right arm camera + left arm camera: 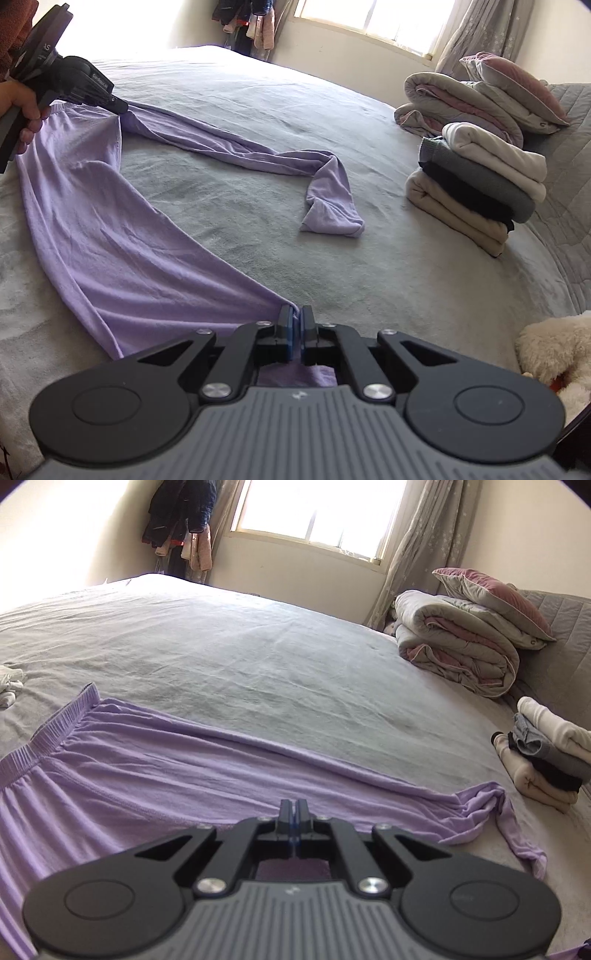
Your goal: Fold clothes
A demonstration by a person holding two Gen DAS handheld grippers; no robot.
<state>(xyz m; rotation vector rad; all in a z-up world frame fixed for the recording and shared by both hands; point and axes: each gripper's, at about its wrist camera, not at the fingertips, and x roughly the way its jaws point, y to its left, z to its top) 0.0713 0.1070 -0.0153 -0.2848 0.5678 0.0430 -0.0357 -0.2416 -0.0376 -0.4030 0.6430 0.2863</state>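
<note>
Two stacks nearby: folded clothes [476,188], quilts [461,99]

The trousers [110,236] lie spread on the bed [258,122] along its near edge. At the bed's right edge a stack of folded clothes [476,184] sits before the rolled quilt [454,99] and pillow [517,88].

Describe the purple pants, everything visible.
The lilac pants look like thin, soft knit with a ribbed elastic waistband. They lie spread and wrinkled on the grey bed sheet, legs splayed apart. The far leg ends in a twisted, folded-over cuff. The near leg's hem is pinched in the shut right gripper; the left gripper, also shut, grips fabric near the crotch.
</note>
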